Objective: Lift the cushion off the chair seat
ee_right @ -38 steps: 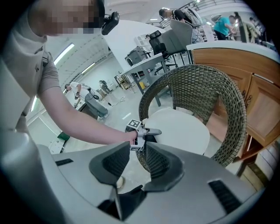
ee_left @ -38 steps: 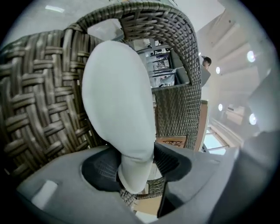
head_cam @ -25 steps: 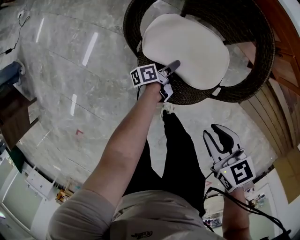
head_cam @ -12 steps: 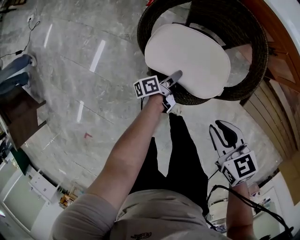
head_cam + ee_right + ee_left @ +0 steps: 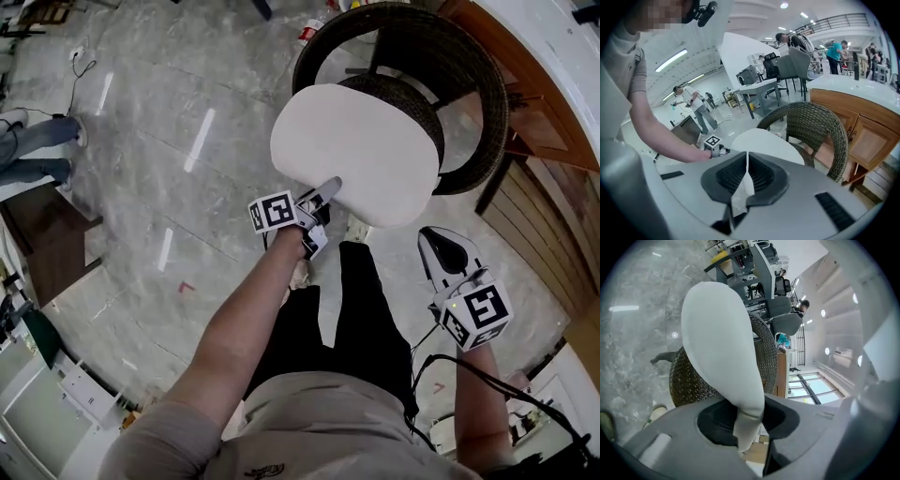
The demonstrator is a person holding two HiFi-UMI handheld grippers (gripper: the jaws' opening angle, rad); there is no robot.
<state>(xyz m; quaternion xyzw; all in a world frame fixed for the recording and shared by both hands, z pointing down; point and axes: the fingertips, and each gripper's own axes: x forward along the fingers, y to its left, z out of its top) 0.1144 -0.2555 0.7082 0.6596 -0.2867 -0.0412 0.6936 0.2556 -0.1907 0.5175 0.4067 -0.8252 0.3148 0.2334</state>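
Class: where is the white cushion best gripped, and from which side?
Pinch the cushion by its thin near edge, coming from the person's side: it is a flat pad, and the wicker chair curves round its far side. The left gripper, jaws just closing, clamps there.

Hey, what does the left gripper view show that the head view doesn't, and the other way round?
Only the left gripper view: the jaws of the left gripper, which have just been closing, pinch the edge of the cushion, with windows beyond. Only the head view: the right gripper, its jaws just closed with nothing between them, and the cushion's whole broad face. Both: the cushion and the wicker chair.
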